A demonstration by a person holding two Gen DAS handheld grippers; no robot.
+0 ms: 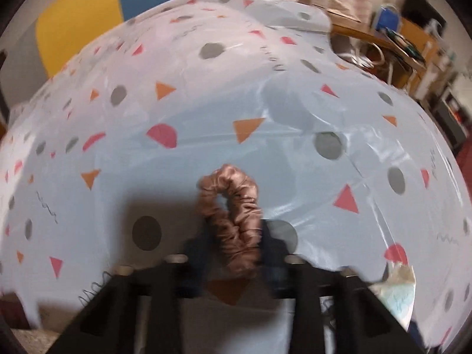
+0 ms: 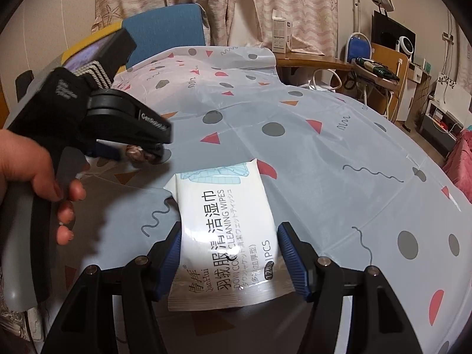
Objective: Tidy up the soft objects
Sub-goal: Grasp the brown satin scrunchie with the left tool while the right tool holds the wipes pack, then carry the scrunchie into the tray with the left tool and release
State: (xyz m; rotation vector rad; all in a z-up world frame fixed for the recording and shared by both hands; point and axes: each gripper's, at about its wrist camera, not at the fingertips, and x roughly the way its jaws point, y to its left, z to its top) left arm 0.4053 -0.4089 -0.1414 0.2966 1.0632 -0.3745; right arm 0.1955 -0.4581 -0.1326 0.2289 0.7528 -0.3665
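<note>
The left gripper [image 1: 233, 253] pinches the scrunchie [image 1: 233, 221], which may slip; the right gripper [image 2: 228, 261] clamps the wipes pack [image 2: 224, 236].

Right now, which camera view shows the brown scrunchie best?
The left wrist view: the brown scrunchie fills the centre, pinched in the left gripper, folds clear despite blur. In the right wrist view only a small brownish bit peeks between that gripper's jaws.

Both grippers were black, with blue ribbed pads [image 2: 290, 261] and round silver screws [image 2: 324, 261] above them. The left gripper [image 2: 147, 152] bore white lettering behind its pads; the bare hand [image 2: 38, 174] gripped a grey handle [image 2: 16, 236].
</note>
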